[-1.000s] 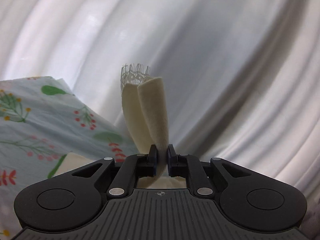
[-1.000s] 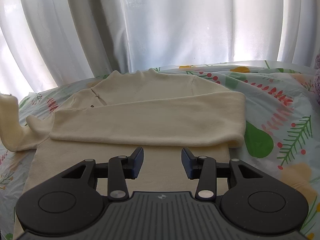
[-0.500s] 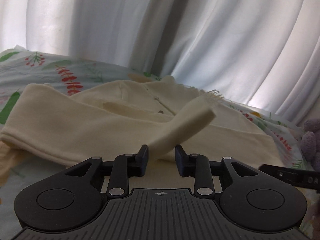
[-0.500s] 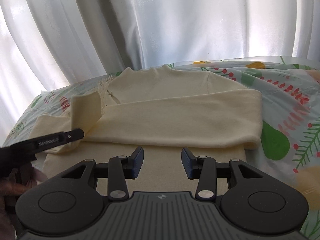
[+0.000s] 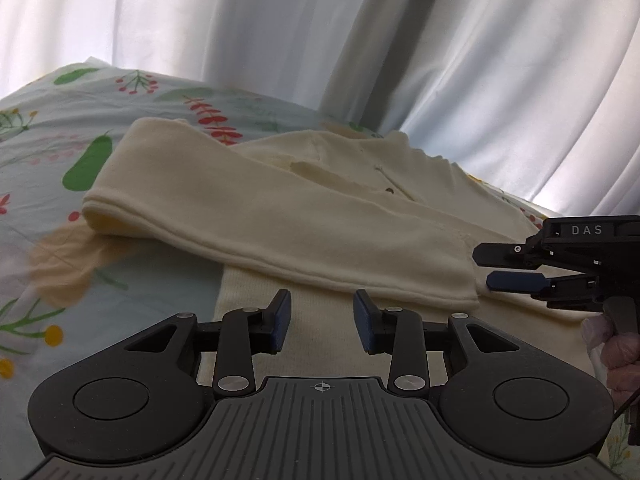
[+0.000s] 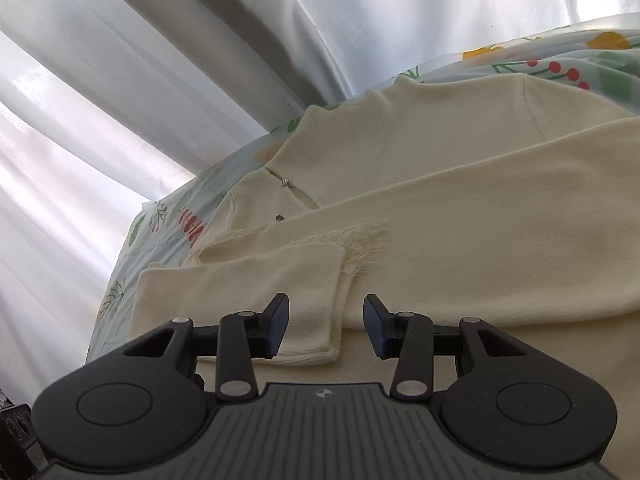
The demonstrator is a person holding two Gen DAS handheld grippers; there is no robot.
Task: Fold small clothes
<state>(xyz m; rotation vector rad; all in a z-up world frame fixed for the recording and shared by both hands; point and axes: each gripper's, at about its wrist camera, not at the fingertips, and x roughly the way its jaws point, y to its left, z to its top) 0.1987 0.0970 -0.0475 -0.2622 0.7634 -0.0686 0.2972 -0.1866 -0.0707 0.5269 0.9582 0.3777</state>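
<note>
A cream knit sweater [image 5: 360, 184] lies flat on the floral sheet, with both sleeves folded across its body. My left gripper [image 5: 322, 320] is open and empty, low over the sweater's lower part, just in front of the folded sleeve [image 5: 280, 232]. My right gripper [image 6: 326, 328] is open and empty over the sweater [image 6: 440, 152], straddling the edge of the short folded sleeve [image 6: 248, 296] with its frayed cuff [image 6: 360, 248]. The right gripper also shows at the right edge of the left wrist view [image 5: 496, 270], open beside the sleeve end.
The floral bed sheet [image 5: 60, 184] spreads to the left of the sweater. White curtains [image 5: 400, 40] hang close behind the bed. A gloved hand [image 5: 616, 356] holds the right gripper at the right edge.
My left gripper carried the sleeve across the sweater, opened and let it go; the sleeve now lies flat. My right gripper moved left toward the sleeve end.
</note>
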